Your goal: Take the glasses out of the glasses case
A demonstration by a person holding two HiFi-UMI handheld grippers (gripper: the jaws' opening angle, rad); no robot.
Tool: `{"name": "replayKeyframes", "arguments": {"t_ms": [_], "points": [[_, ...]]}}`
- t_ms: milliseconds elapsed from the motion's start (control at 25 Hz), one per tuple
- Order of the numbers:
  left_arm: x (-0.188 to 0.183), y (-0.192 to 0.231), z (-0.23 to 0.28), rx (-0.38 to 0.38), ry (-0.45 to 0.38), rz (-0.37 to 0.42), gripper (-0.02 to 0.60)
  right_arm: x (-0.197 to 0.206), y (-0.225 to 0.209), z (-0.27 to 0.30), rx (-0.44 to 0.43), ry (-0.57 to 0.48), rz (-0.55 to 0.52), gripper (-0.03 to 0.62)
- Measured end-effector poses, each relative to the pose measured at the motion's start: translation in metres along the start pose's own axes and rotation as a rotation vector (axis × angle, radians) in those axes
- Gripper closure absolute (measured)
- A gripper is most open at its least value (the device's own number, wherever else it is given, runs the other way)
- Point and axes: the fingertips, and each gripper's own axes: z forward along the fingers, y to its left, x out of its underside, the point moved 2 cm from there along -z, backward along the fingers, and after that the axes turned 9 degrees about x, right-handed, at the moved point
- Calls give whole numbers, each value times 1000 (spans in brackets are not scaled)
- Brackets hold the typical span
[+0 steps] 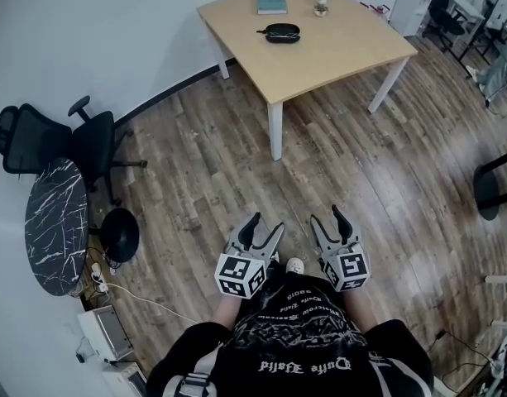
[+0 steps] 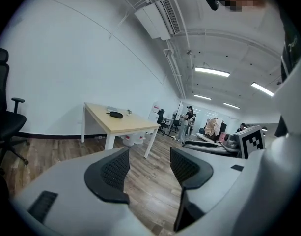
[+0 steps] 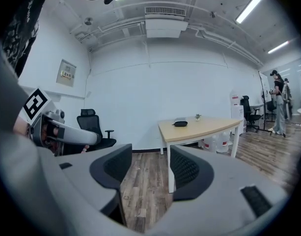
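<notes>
1. We are seeing the black glasses case point(image 1: 282, 32) lying near the desk's point(image 1: 336, 56) far edge, its long axis roughly along that edge.
2. A book point(image 1: 271, 3) and a small plant point(image 1: 321, 3) are sitting just beyond it.
3. We are holding the left claw point(image 1: 266, 224) and the right claw point(image 1: 327, 216) open and empty, well away from the desk.
4. The case is looking too small for us to make out its lid.

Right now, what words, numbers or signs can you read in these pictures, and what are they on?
Nothing here reads clearly.
Shirt: white fancy lettering, upside down and too ornate to read.
Wall sign: too small to read.
Book: cover too small to read.
Marker cubes: black-and-white square patterns, no words.
</notes>
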Motion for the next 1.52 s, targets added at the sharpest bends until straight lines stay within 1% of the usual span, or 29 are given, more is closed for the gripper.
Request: {"name": "replayKeyframes", "arguments": {"t_ms": [80,160,280,480,560,680,840,1040,1160,1360,1520], "points": [[-2,4,5,25,13,6,316,-2,1,6,11,-3,-1,341],[-4,7,10,69,27,16,316,-4,2,12,23,-7,-3,341],[-5,16,14,123,22,27,316,-5,5,20,50,-16,-12,341],[-11,38,23,143,-11,-12,316,0,4,28,97,-13,-2,341],[-11,38,25,172,-9,-30,316,7,4,29,111,4,16,341],[-11,38,32,199,-2,-22,316,12,5,42,92,22,29,341],[-15,49,53,180,2,4,316,8,1,73,42,21,4,341],[-35,68,89,152,-4,-2,316,-3,-20,118,-10,31,-2,341],[-50,78,117,121,-10,8,316,-16,-41,151,-38,28,-9,341],[-64,96,173,57,14,14,316,-33,-80,206,-88,31,-20,341],[-83,105,219,24,-4,18,316,-49,-114,242,-120,21,-35,342]]}}
